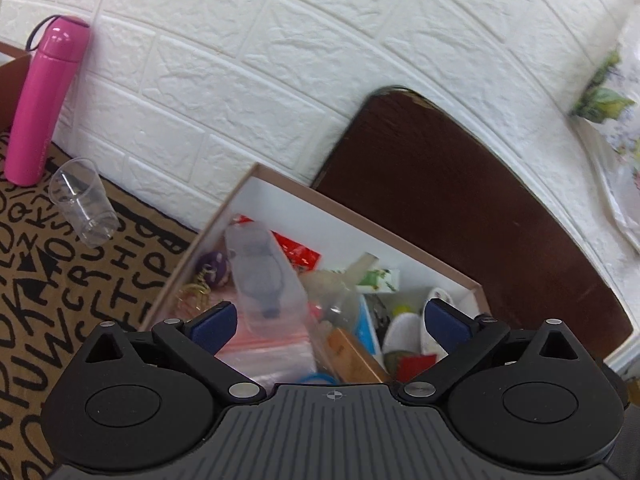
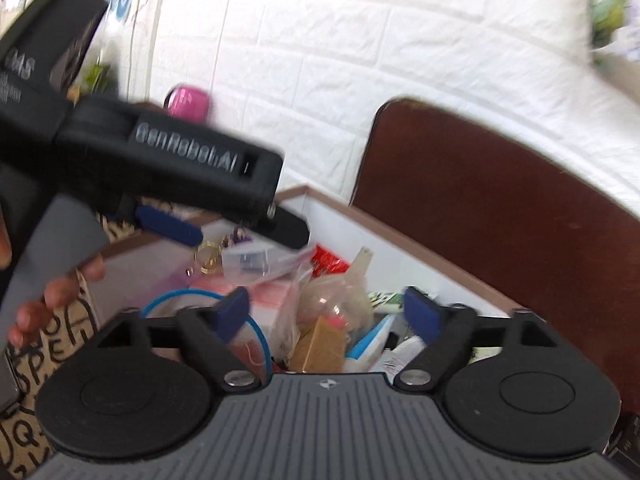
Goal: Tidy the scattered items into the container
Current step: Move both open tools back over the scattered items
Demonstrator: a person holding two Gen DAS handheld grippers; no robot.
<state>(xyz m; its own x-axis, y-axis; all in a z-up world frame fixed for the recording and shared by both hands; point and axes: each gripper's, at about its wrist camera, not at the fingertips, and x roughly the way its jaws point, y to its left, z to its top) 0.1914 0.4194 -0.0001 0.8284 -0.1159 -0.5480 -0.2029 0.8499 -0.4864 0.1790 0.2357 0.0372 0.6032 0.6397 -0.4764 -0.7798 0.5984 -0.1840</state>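
The box is very full, and a clear little bag sits on top of the pile, at 10 o'clock from the left gripper. Both the left gripper and the right gripper have jaws spread wide, holding nothing. The clear cup lies outside at 9 o'clock, and squeezing it in could push things over the edge.

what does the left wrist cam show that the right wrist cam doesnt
Only the left wrist view shows the clear plastic cup on the lettered mat and the full length of the pink bottle, standing beside the white brick wall.

Only the right wrist view shows the left gripper from outside, a hand on its handle, and the blue ring almost whole.

Both show the box crowded with items, a clear zip bag lying in it, the dark wooden board behind, and open jaws with nothing between them.
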